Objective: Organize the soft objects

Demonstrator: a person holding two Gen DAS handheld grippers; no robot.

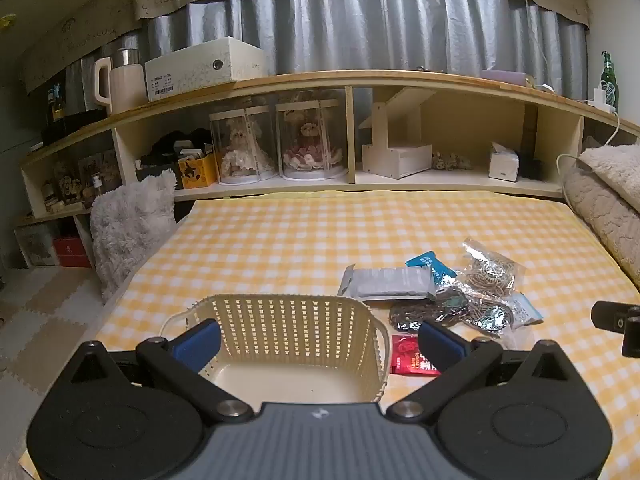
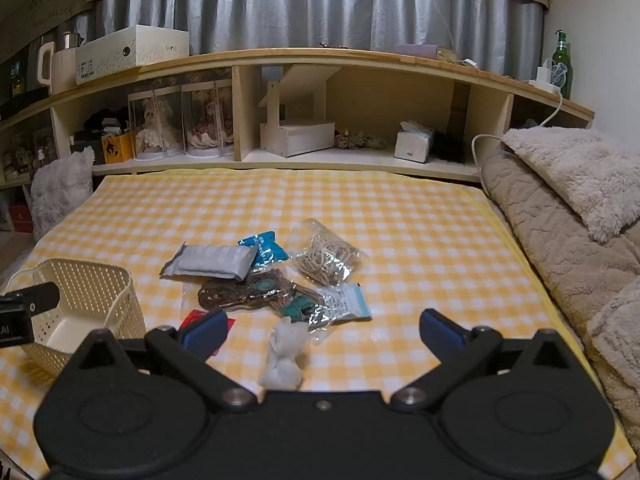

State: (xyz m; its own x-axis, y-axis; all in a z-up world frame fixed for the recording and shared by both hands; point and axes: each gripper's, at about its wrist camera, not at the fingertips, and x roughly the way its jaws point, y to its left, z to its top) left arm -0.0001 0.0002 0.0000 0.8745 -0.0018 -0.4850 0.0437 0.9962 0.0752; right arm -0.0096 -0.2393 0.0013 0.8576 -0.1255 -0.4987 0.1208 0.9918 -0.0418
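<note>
A cream perforated basket (image 1: 292, 320) (image 2: 86, 292) stands empty on the yellow checked cloth, right in front of my left gripper (image 1: 318, 342), which is open with nothing between its fingers. To the basket's right lies a heap of soft packets: a grey pouch (image 1: 390, 283) (image 2: 214, 262), a teal packet (image 1: 432, 265) (image 2: 264, 249), a clear bag of beige bands (image 1: 490, 272) (image 2: 326, 258), a dark bag (image 2: 236, 294) and a red sachet (image 1: 410, 358). A small white bag (image 2: 284, 354) lies nearest my right gripper (image 2: 324, 334), which is open and empty above the cloth.
A wooden shelf unit (image 1: 360, 80) with doll cases, boxes and a tissue pack runs along the back. Beige fluffy blankets (image 2: 568, 216) are piled at the right. A grey furry cushion (image 1: 128, 224) leans at the left edge, with floor mats beyond.
</note>
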